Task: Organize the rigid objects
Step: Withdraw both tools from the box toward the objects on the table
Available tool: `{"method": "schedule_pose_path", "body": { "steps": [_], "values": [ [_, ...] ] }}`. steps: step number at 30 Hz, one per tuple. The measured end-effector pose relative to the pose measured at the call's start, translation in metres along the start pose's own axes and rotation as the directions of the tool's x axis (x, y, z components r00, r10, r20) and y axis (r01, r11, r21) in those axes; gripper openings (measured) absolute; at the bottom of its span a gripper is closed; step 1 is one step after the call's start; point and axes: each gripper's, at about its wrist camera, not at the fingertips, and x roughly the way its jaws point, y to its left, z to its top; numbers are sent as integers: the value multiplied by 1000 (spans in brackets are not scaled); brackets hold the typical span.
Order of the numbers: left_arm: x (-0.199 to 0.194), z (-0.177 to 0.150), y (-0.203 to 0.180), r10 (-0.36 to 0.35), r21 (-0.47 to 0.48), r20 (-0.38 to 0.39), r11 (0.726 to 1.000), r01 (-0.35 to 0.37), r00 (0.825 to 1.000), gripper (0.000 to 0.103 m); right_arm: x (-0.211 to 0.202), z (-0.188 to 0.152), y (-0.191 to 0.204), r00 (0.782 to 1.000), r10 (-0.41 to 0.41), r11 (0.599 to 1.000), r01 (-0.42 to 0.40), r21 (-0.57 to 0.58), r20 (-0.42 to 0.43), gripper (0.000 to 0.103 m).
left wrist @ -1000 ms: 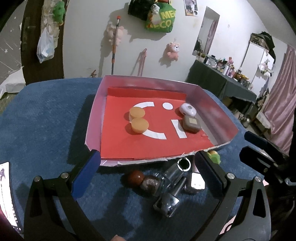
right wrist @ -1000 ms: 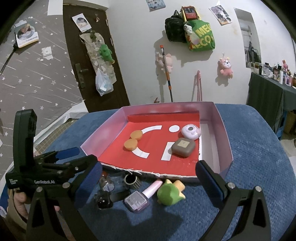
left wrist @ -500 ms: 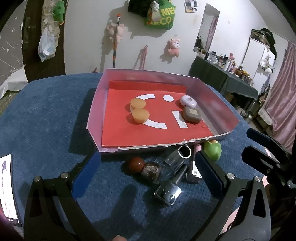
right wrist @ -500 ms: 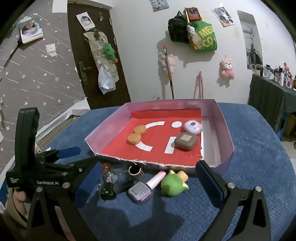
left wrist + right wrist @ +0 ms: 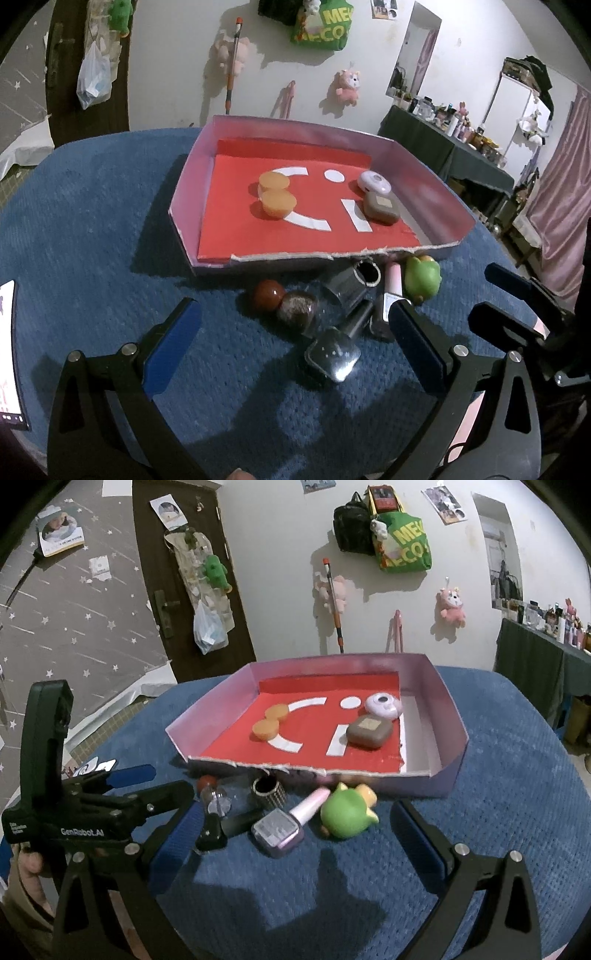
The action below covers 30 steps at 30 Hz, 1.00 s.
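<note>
Blue tablecloth (image 5: 92, 221): both grippers have pulled back, left gripper (image 5: 291, 343) and right gripper (image 5: 295, 834) spread empty; nail-polish bottles (image 5: 280, 825), probably, lie between fingers, ahead of tray (image 5: 454, 716). Picking unstarted.

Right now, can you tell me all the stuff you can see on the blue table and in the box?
Box: 1, pink walls, red floor, on the blue table.
Round pieces: 2, orange, touching, left part of the box.
Round case: 1, pale purple, right part of the box.
Flat case: 1, brown, beside the round case.
Toy: 1, green, on the table in front of the box.
Nail polish bottle: 1, pink cap, lying left of the toy.
Ring: 1, studded, by the box's front wall.
Dark bottle: 1, lying down.
Left gripper: 1, black, open.
Right gripper: 1, black, open.
</note>
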Motion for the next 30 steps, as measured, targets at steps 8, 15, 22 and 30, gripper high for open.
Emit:
{"method": "schedule_pose_path", "body": {
  "steps": [8, 15, 22, 30],
  "values": [
    [7, -17, -5, -8, 16, -36, 1000, 8, 999, 103, 4, -15, -2, 999, -12, 1000, 12, 9, -33, 103],
    [16, -24, -5, -35, 7, -68, 999, 35, 997, 103, 7, -26, -7, 997, -37, 999, 39, 24, -63, 103],
    [27, -27, -2, -30, -11, -102, 1000, 29, 994, 103, 14, -27, -17, 991, -94, 995, 97, 30, -92, 103],
    [32, -26, 0, -7, 11, -94, 1000, 8, 996, 102, 33, -17, -35, 969, -206, 978, 210, 19, -134, 96]
  ]
}}
